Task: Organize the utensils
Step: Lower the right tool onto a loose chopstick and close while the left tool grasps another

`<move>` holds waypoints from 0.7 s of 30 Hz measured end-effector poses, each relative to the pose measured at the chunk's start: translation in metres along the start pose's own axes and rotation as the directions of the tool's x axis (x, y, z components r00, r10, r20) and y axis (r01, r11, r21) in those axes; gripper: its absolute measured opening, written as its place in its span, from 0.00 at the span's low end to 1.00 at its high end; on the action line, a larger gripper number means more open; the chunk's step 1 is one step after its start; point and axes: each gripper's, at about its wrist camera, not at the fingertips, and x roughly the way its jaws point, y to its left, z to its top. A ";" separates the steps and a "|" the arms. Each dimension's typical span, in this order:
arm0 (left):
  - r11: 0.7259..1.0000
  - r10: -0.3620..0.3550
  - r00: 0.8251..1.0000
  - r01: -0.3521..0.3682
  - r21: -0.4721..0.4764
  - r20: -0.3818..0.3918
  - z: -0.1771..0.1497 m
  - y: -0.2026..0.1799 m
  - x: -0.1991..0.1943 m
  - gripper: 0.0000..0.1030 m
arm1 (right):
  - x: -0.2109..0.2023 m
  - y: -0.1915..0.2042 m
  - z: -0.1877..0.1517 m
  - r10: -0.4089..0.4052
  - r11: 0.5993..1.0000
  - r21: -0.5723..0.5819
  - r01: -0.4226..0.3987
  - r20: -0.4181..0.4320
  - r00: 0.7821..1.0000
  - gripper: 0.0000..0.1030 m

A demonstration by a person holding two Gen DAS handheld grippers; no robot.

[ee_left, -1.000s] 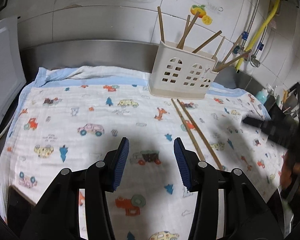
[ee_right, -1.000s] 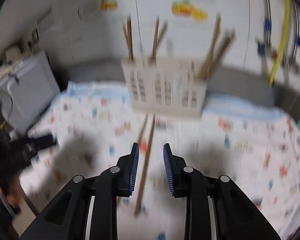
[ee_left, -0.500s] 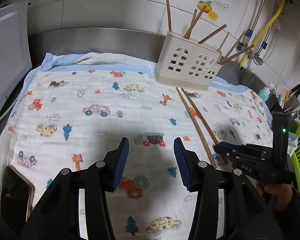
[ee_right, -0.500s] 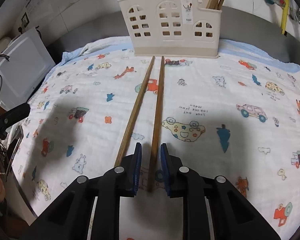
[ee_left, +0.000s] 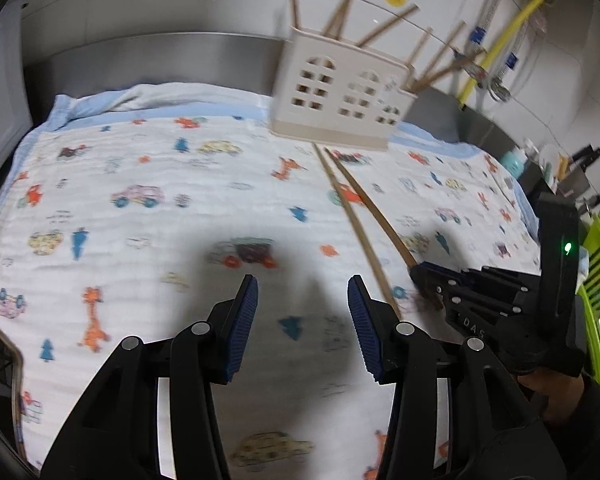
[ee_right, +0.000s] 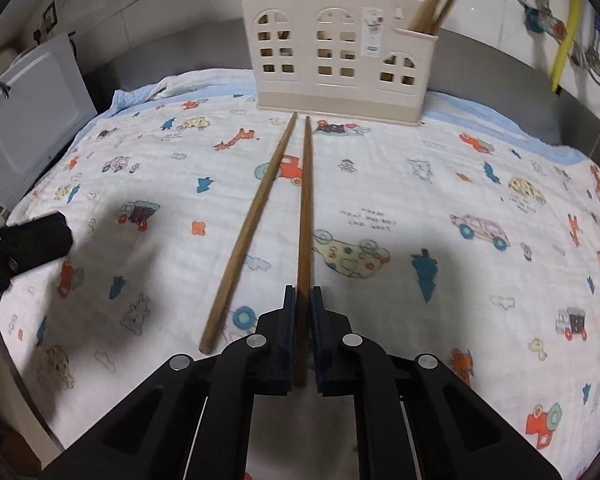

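Two wooden chopsticks lie on the cartoon-print cloth (ee_right: pixel 440 184) with long axes running near to far, far tips almost touching the cream utensil holder (ee_right: pixel 338 54). The right gripper (ee_right: pixel 303 308) pinches the near end of the right chopstick (ee_right: pixel 305 204); the left chopstick (ee_right: pixel 252 220) lies free just beside it. The left gripper (ee_left: pixel 302 320) hovers spread wide over bare cloth to the left — "DAS" shows on the right gripper's body.

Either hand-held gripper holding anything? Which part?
Right hand-held gripper is shut on one chopstick at its near, thicker end. Left hand-held gripper is open, holding nothing.
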 end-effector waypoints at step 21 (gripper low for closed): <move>0.998 0.015 0.998 -0.011 0.062 -0.064 -0.003 -0.067 0.060 0.32 | -0.030 -0.054 -0.037 0.033 0.996 0.088 -0.035 0.016 0.999 0.07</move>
